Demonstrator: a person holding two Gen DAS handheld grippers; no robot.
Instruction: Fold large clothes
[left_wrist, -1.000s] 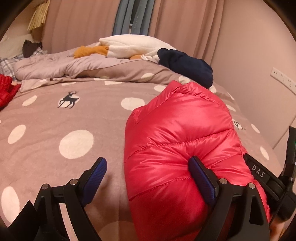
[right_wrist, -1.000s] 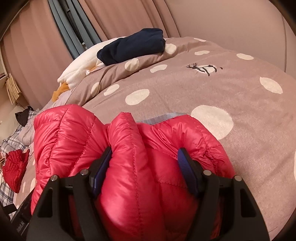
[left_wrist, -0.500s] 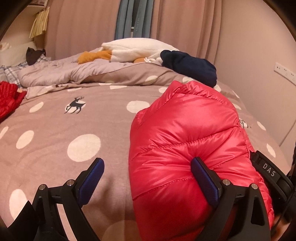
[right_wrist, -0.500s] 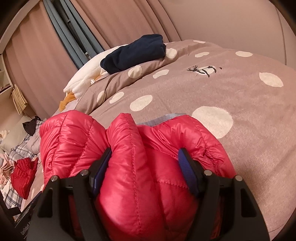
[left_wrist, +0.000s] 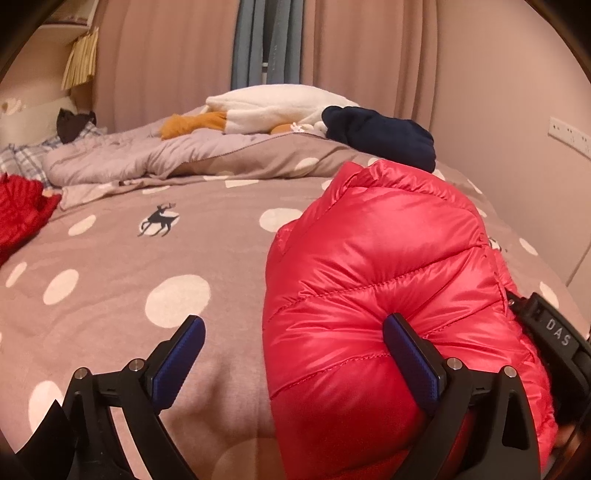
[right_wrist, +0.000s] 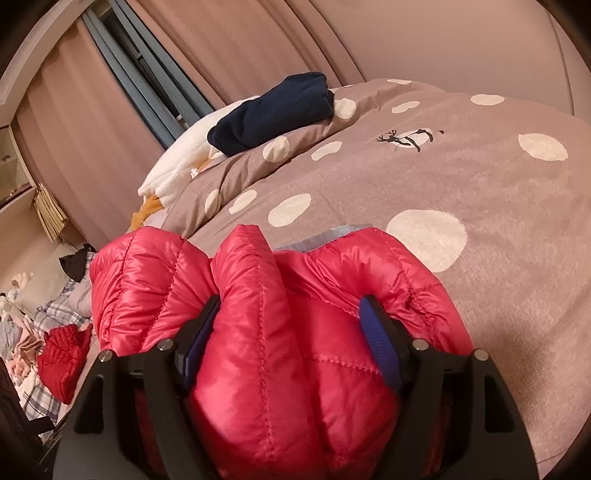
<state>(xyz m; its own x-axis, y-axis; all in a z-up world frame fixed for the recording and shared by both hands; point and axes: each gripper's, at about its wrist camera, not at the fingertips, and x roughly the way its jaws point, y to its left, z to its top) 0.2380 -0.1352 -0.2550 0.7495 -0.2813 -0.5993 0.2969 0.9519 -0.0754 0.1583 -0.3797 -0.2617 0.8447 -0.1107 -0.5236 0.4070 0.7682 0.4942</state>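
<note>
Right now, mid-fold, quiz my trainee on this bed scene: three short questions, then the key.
1. Which dark item lies beside the white plush at the far end of the bed? A) navy garment B) green towel C) black shoe
2. True or false: the red puffer jacket sits between the fingers of the right gripper.
3. Fill in: the animal printed on the spotted duvet cover is a ____.
Key: 1 A. 2 True; those jaws have just been opening, with the jacket between them. 3 deer.
</note>
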